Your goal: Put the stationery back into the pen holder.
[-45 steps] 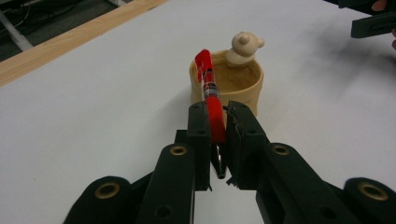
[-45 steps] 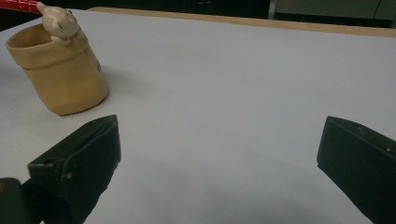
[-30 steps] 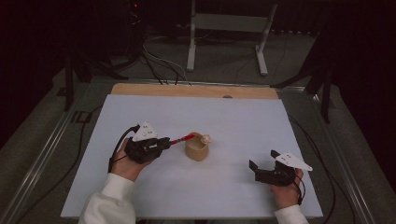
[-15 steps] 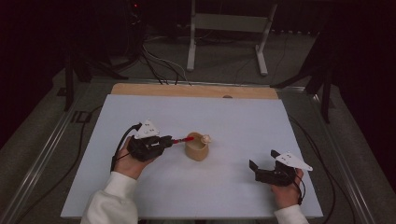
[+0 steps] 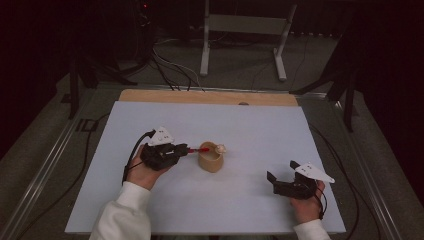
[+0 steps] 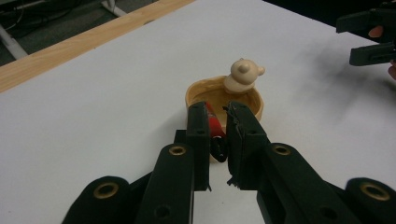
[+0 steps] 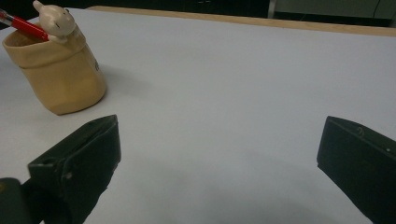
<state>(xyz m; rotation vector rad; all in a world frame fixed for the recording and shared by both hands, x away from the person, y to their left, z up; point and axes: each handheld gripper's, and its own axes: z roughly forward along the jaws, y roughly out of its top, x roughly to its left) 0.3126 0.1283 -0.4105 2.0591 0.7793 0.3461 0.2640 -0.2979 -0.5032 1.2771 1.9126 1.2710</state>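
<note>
Dark floor, cables and a metal stand (image 5: 242, 30) surround a table topped by a white board (image 5: 260, 125) with a bare wooden strip (image 5: 210, 97) along its far edge. Near the board's middle, a little toward the near edge, stands a small tan ceramic pot with a rounded animal figure on its rim (image 5: 211, 159). The left gripper (image 6: 218, 135) has its jaws narrowed onto a red pen (image 6: 213, 122), whose tip reaches into the pot's mouth beside the figure. The right gripper (image 5: 280, 184) rests near the board's near right corner, jaws spread wide and holding nothing, well apart from the pot. Nothing steadies the pot, so a sideways push from the pen against its rim could probably tip or slide it. Letting go too early might leave the pen levering out and rolling across the board.
</note>
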